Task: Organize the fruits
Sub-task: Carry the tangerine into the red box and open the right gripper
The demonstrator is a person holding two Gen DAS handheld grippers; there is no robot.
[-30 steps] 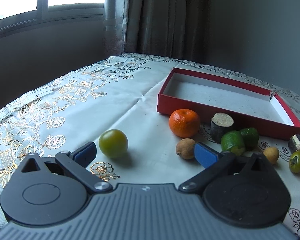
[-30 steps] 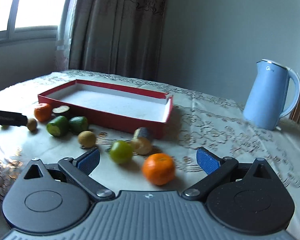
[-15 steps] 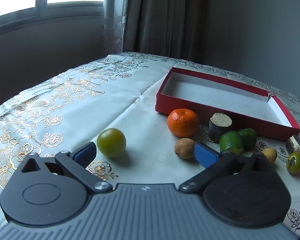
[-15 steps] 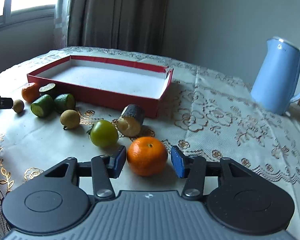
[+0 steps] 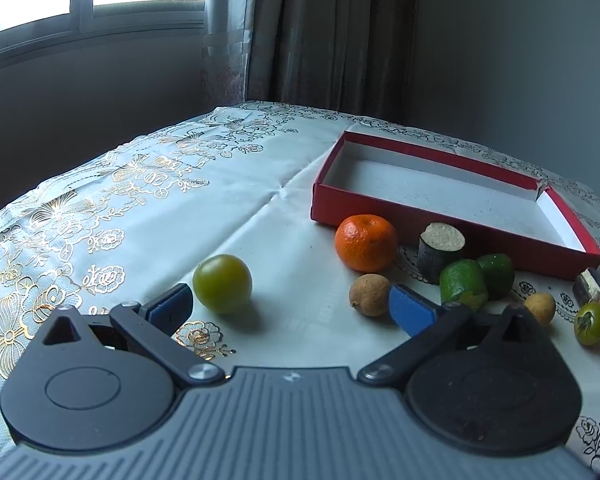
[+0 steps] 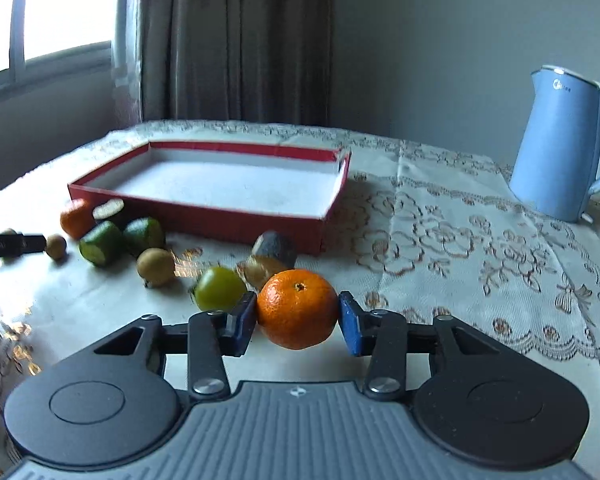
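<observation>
Right, my right gripper (image 6: 298,320) has its jaws clamped on the round orange mandarin (image 6: 297,309) above the counter, the shallow red cardboard tray (image 6: 236,222) dead ahead, while my left gripper (image 5: 290,306) hangs wide apart.

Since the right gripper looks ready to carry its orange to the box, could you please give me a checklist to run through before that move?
1. Grip: the right gripper has both fingers against the held orange: ok.
2. Orange lifted off the tablecloth: cannot tell.
3. Room in the red box: its floor is bare: ok.
4. Path: the green tomato and a cut dark piece lie between orange and box, so go over them: not ok at table height.
5. The left gripper is open, holds nothing, away from the box: ok.
6. The blue kettle stands far to the side: ok.
</observation>
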